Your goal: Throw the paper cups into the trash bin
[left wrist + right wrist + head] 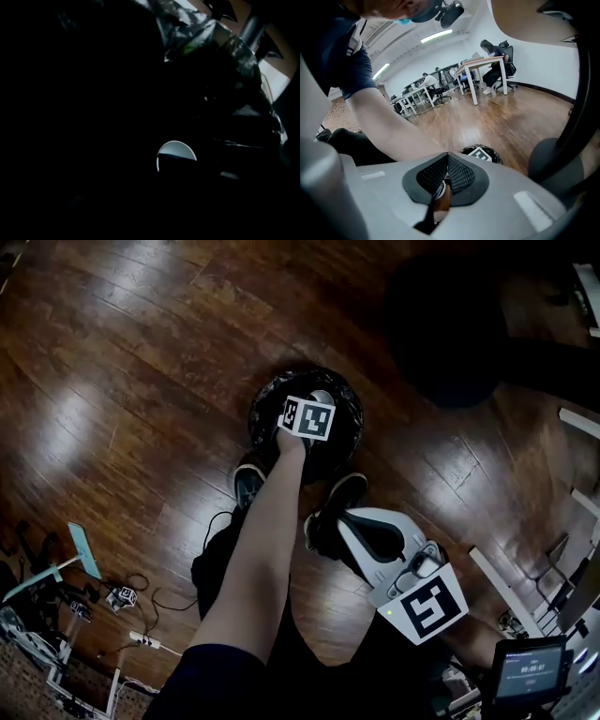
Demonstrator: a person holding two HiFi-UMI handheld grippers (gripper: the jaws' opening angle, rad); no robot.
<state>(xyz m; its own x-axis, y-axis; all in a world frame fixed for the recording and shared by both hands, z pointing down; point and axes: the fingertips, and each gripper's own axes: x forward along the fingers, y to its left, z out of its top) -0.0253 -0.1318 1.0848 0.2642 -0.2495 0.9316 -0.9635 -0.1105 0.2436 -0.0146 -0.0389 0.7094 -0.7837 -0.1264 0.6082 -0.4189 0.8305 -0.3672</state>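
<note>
Paper cup (pixel 176 150) is inside the trash bin (pixel 349 427), only its white rim lit. Mouth points to 12 o'clock, long axis roughly 12–6, body lost in the dark. Left claw (pixel 309 416) looks clamped on it. Right claw (pixel 366 535) is at the bin's 5 o'clock, jaws together, empty.

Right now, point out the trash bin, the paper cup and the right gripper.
trash bin (pixel 260 410), head view, its left rim.
paper cup (pixel 178 149), left gripper view, its pale inside.
right gripper (pixel 447 160), right gripper view, between its shut fingertips.
</note>
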